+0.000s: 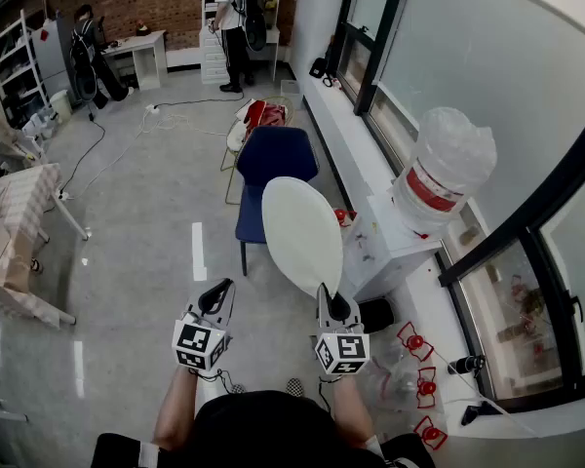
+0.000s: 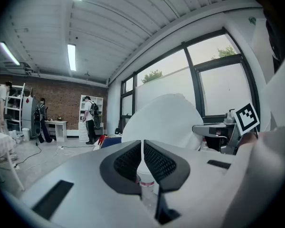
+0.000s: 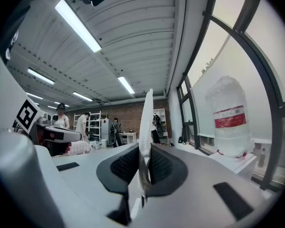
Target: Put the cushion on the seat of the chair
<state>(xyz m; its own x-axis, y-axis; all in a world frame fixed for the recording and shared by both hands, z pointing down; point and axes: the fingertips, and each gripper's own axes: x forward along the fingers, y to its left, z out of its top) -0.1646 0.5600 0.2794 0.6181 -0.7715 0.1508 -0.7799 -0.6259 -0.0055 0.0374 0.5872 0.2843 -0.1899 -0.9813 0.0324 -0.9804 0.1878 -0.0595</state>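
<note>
A white oval cushion [image 1: 302, 234] hangs on edge in front of me, and my right gripper [image 1: 325, 296] is shut on its near rim. In the right gripper view the cushion [image 3: 146, 122] stands as a thin vertical sheet pinched between the pads of the right gripper [image 3: 143, 152]. The blue chair [image 1: 276, 156] stands just beyond and left of the cushion, its seat partly hidden by it. My left gripper [image 1: 220, 292] hovers left of the cushion, apart from it. In the left gripper view the left gripper [image 2: 142, 144] is shut with nothing in it, and the cushion [image 2: 167, 120] fills the background.
A large water jug [image 1: 445, 169] sits on a white cabinet [image 1: 395, 247] at the right, along the window sill. Red clips [image 1: 415, 342] lie on the floor near my right side. A cloth-covered table [image 1: 21, 201] stands far left. A person [image 1: 236, 13] stands at shelves in the back.
</note>
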